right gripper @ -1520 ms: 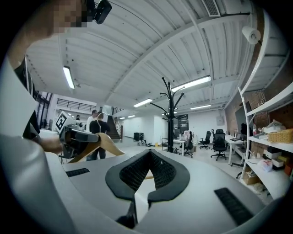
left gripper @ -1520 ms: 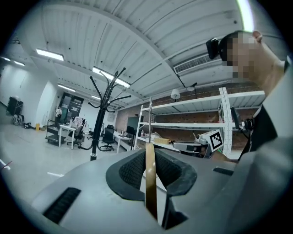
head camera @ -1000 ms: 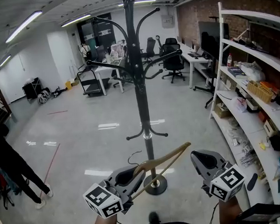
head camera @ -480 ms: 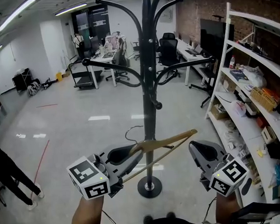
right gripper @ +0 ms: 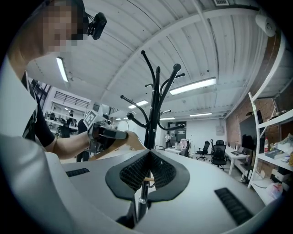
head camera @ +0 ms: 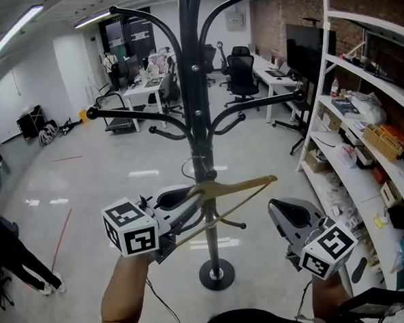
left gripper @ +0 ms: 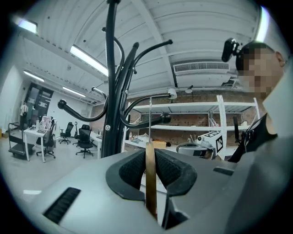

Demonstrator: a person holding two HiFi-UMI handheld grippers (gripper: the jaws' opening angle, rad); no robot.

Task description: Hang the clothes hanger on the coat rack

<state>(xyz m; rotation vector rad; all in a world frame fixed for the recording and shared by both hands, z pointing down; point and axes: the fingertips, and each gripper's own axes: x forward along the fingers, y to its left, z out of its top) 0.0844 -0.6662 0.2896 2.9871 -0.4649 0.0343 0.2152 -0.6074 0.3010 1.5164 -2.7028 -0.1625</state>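
Setting: An open-plan office with a pale polished floor (head camera: 88, 198), desks and black chairs at the back, and white metal shelving (head camera: 356, 165) along a brick wall on the right.
Rack: A tall black metal coat rack (head camera: 198, 123) with curved arms stands directly in front of the person, its round base on the floor.
Hanger: A light wooden clothes hanger with a thin wire hook (head camera: 234, 187) is held in the air, crossing in front of the rack's pole about halfway up. Its hook rises just beside the pole, below the lower arms; whether it touches the pole cannot be told.
Left gripper: The left gripper (head camera: 191, 202) is clamped on one end of the hanger, the wood pinched between its ribbed pads (left gripper: 132, 171).
Right gripper: The right gripper (head camera: 281, 210) has its jaws together with nothing between them. It is right of the rack and apart from the hanger.
Done: The hanger is in hand and has been brought up to the rack.
Left to do: The hook rests on no arm yet. It looks as if it must go up and over one, and then be released.
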